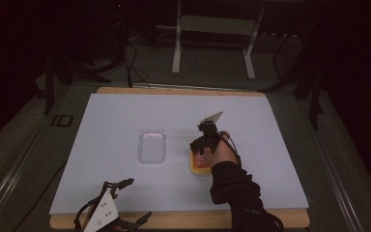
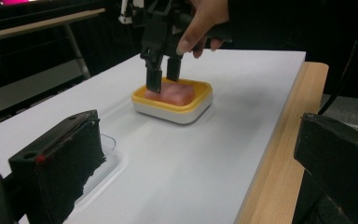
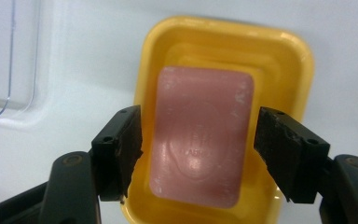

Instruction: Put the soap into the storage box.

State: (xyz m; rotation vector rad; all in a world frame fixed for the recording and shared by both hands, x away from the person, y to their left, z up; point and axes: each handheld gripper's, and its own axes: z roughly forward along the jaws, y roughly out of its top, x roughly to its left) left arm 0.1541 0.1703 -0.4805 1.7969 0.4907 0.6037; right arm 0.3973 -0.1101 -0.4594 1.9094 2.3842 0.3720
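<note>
1. Right gripper view looks straight down on a pink soap bar [image 3: 200,135] lying flat in a yellow dish [image 3: 293,51] at the middle of the frame. The right gripper [image 3: 198,149] stands with its jaws apart, one on each long side of the bar and neither clearly touching it, which looks like the line-up for a squeeze across the narrow width.
2. High view puts that dish [image 1: 193,166] right of centre on the white sheet [image 1: 116,111], with the right gripper [image 1: 200,145] coming down onto it from above, probably so the jaws clear the dish's rim.
3. Left of the dish, apart from it, sits a clear plastic tray [image 1: 152,146] with nothing visible inside; it may be where the bar goes next.
4. Left gripper [image 1: 125,198] rests at the lower left of the high view, near the table's wooden edge [image 1: 183,220], jaws wide apart and holding nothing, well out of the way.
</note>
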